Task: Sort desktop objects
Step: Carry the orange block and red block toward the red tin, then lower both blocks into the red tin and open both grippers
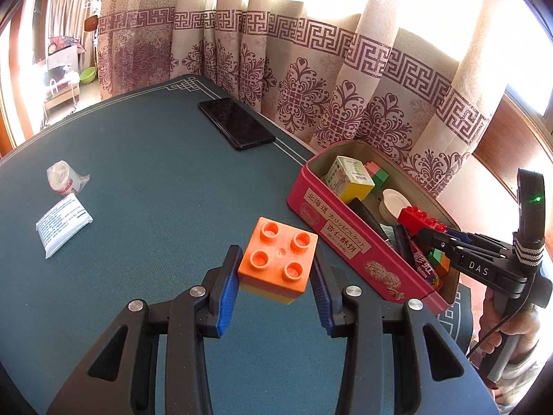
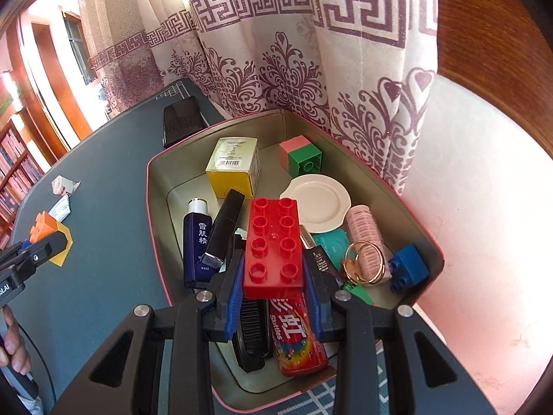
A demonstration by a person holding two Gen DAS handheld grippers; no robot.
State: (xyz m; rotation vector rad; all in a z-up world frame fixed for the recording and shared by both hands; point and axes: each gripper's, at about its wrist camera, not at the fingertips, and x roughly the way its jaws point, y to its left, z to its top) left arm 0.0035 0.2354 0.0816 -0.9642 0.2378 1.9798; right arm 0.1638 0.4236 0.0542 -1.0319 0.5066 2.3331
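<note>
The left hand-held gripper [image 1: 276, 276] grips an orange block [image 1: 278, 257] between its blue pads, held above the green bench [image 1: 155, 173], with the pink tin [image 1: 345, 242] at two o'clock from it. The right hand-held gripper [image 2: 273, 283] clamps a red block [image 2: 273, 242] by its long sides, over the tin [image 2: 157, 207], which holds a yellow box [image 2: 233, 167], a white plate [image 2: 316, 204], a blue bottle [image 2: 197, 242] and a candy pack [image 2: 297, 339]. On the bench, a phone [image 1: 236, 122] lies at twelve o'clock and a white packet [image 1: 62, 223] at ten o'clock. A patterned curtain [image 1: 311, 69] hangs behind.
</note>
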